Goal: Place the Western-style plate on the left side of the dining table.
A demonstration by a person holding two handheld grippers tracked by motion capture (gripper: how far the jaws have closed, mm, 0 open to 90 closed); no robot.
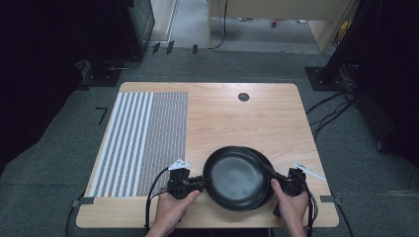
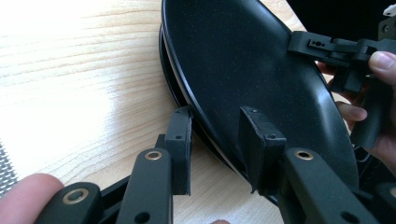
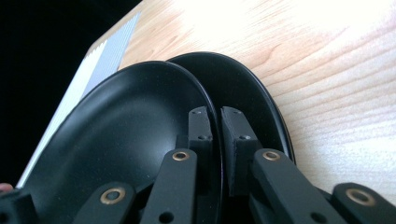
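Left gripper (image 1: 201, 183) is where I start: its jaws straddle the near-left rim of the upper black round shallow plate (image 1: 236, 178). In the left gripper view one pad sits under the rim and the other over the plate's inner face (image 2: 261, 84), with daylight visible around the rim, so I call them apart, not clamped. Right gripper (image 1: 276, 176) has its jaws pinched together on the opposite rim of that same upper plate; in the right gripper view the pads (image 3: 200, 122) squeeze the thin edge between them.

Biggest to smallest from there:
- light wooden table (image 1: 237, 116) lies under both grippers and runs on ahead of them.
- striped grey-and-white woven mat (image 1: 143, 140) lies flat on the table, outboard of the left gripper and ahead of it, well apart from the plates.
- upper plate spans between the two grippers, tilted, its left side raised.
- second black round plate (image 1: 267, 170) lies beneath it, peeking out on the right gripper's side; in the right gripper view its rim (image 3: 261, 93) lies just beyond the clamped edge.
- small dark round grommet (image 1: 243, 97) sits in the table far ahead of both grippers.
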